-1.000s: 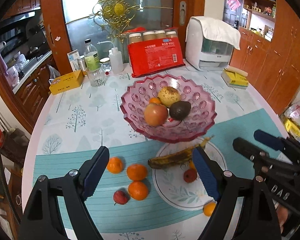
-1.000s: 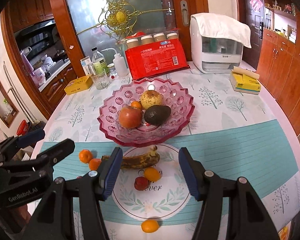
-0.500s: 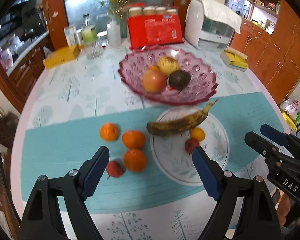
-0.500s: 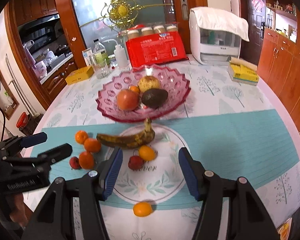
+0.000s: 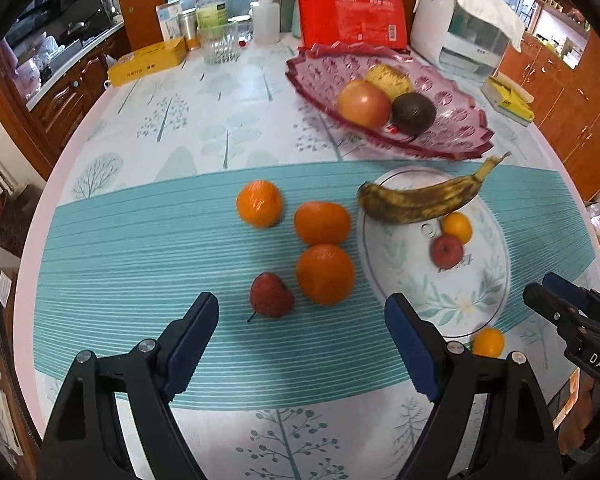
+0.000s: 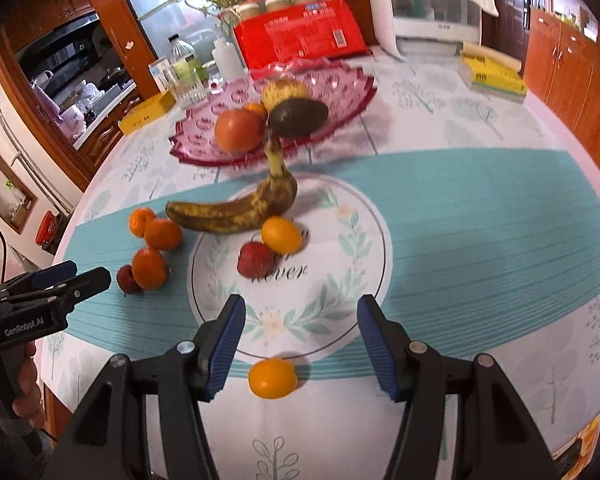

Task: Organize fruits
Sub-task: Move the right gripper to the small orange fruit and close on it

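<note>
Two grippers hang wide apart and empty over the table: the left gripper (image 5: 302, 340) above the teal placemat (image 5: 140, 264), the right gripper (image 6: 300, 346) above the near edge of the white floral plate (image 6: 364, 280).

Loose fruit is scattered. Three mandarins (image 5: 325, 274) cluster on the placemat left of the plate, with a small red fruit (image 5: 271, 295) touching the nearest one, just ahead of the left fingers. On the plate lie a spotted banana (image 6: 236, 212), a kumquat (image 6: 281, 235) and another small red fruit (image 6: 255, 260) pressed against it. A stray kumquat (image 6: 272, 378) sits off the plate, between the right fingers and close to the table edge. The pink glass bowl (image 5: 452, 136) behind already holds an apple (image 5: 363, 103), an avocado (image 5: 413, 113) and a yellowish round fruit.

Risks, as I judge them: round fruit rolls, so a finger nudging the stray kumquat off-centre could send it over the near edge. Closing on the small red fruit may knock the touching mandarin away. The banana looks overripe and soft, so a hard squeeze could split it. Its stem points toward the bowl rim, and dropping fruit into glass from height could chip the bowl or bounce out
</note>
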{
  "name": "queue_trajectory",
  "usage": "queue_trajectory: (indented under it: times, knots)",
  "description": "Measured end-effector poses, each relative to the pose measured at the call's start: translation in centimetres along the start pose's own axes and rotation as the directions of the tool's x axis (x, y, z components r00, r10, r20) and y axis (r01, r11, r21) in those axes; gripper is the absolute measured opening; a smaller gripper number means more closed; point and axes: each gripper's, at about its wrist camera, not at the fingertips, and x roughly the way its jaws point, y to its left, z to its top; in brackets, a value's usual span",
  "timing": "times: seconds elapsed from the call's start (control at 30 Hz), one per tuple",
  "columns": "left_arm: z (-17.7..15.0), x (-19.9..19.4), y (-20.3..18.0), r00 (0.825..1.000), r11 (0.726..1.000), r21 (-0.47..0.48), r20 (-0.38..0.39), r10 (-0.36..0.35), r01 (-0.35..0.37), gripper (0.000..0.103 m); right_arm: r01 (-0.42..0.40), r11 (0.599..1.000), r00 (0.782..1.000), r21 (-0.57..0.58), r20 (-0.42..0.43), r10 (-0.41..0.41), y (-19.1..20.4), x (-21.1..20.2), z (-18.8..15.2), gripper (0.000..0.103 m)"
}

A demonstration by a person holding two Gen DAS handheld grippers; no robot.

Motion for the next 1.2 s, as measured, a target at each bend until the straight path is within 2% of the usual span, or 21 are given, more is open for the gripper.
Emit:
queue_trajectory:
  times: [0.17,0.33,0.6,0.73,0.8,0.97,1.03,1.07,1.2]
  knots:
    - [-0.6,1.2,1.0,1.0,1.0,-0.019,-0.023,-0.006,0.005,0.084,-0.011,1.0,1.0,-0.007,-0.029,0.011,-0.1,1.0,-1.2,0.059]
    - [-0.8,2.1,1.2,0.999,1.0,-0.002,-0.032,-0.006,0.006,0.075,-0.005,1.0,0.999,-0.005,-0.054,0.004,-0.2,2.1,-1.7,0.059]
    - [-0.6,1.7,0.1,1.0,0.997,0.082,0.022,-0.017,0.015,0.073,-0.042,0.998,0.998,-0.036,-0.052,0.04,-0.7,1.8,-2.8,0.059]
    - [-0.7,2.0,0.1,0.999,0.994,0.103,0.02,-0.033,0.031,0.068,-0.049,0.996,0.996,-0.08,-0.073,0.043,-0.2,1.9,-3.8,0.059]
    - [-0.9,2.3,0.4,0.999,0.995,0.093,0.011,-0.043,0.042,0.065,-0.053,0.993,0.996,-0.102,-0.072,0.046,0.3,2.0,-4.1,0.059]
    - [-1.2,3.6,1.8,0.998,0.997,0.035,-0.03,-0.061,0.062,0.051,-0.067,0.986,0.995,-0.152,-0.082,0.055,1.7,2.6,-4.3,0.059]
    - [-1.2,4.0,2.5,0.997,0.998,0.009,-0.038,-0.064,0.064,0.049,-0.071,0.984,0.995,-0.164,-0.086,0.058,2.0,2.9,-4.5,0.058]
    - [-1.2,4.1,2.7,0.997,0.998,0.0,-0.039,-0.064,0.064,0.048,-0.072,0.983,0.995,-0.17,-0.085,0.058,2.2,2.9,-4.6,0.058]
    - [-1.2,4.7,3.3,0.997,0.997,-0.022,-0.041,-0.069,0.068,0.045,-0.075,0.98,0.994,-0.186,-0.096,0.058,2.6,3.3,-4.8,0.04]
